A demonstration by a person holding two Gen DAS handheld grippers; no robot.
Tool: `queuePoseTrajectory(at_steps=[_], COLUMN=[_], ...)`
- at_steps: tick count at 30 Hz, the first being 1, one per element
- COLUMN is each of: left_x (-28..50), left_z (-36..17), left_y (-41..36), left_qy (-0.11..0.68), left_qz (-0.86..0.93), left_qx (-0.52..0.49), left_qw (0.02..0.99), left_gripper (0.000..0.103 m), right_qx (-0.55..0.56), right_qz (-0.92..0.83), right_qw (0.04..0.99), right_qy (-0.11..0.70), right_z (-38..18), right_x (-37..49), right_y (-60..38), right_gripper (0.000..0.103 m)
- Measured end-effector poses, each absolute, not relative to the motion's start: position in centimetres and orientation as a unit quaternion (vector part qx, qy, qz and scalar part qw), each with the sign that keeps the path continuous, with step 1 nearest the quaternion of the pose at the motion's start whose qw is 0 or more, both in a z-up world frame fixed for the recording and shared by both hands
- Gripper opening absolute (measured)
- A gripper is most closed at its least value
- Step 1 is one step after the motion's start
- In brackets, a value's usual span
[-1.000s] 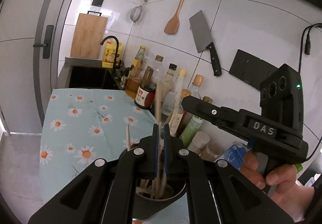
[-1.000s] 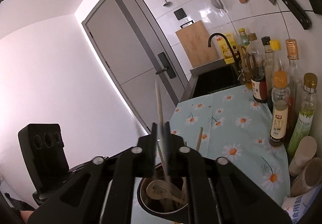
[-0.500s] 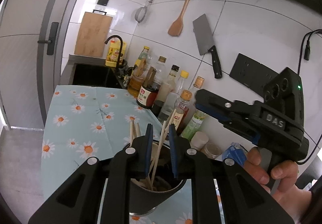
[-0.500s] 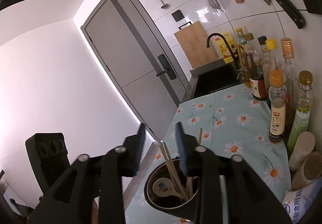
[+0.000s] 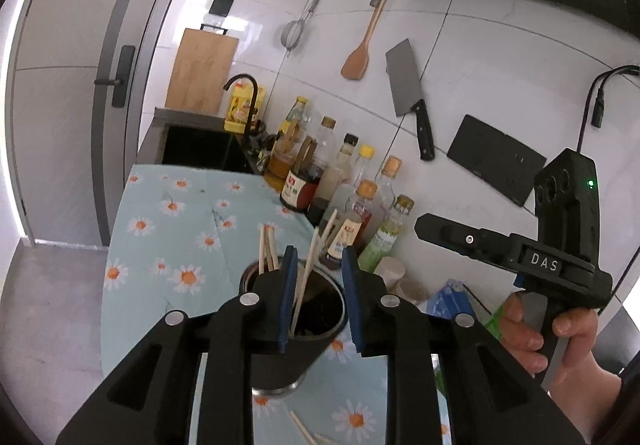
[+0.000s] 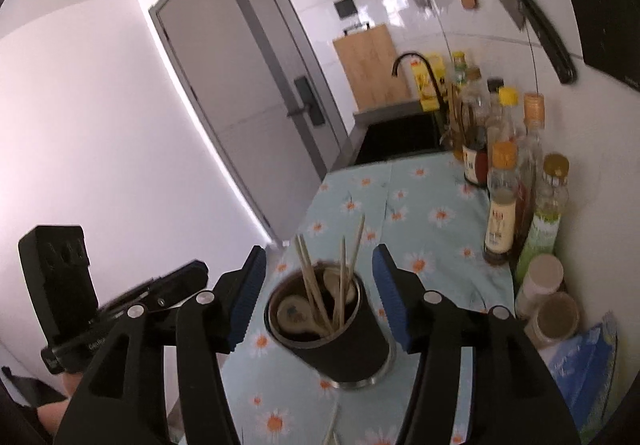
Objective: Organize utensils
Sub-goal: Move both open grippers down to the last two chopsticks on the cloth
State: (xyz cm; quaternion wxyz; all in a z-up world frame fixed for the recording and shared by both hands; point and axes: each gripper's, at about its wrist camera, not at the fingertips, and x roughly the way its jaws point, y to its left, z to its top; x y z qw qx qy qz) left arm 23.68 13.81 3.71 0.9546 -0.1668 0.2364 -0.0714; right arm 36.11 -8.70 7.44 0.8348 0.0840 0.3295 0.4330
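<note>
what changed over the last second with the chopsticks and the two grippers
Both grippers let go: the left gripper and right gripper each pinched a chopstick, and their jaws have just been opening. The chopsticks now stand loose in the black cup. Cup, bottles and tablecloth stayed put.

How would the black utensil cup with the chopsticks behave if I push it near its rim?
The utensil cup looks tall and narrow, so it may tip. The chopsticks lean loosely and would probably shift. The tablecloth might slide.
</note>
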Motion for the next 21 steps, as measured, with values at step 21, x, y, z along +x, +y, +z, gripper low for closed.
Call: queuePoseTrajectory(at_steps=[21], left_x=[18.4], left_z=[-2.0], left_y=[11.5], left_qy=[0.339], left_qz=[-0.058], left_qx=[-0.181], left_qw=[0.921], left_gripper=[0.022], right_qx=[-0.024], right_qz=[0.444], right_qw=[0.762], right_qy=[0.471], right_z=[-0.1], right_x=[32.9], right_y=[-8.2], right_gripper=[0.056])
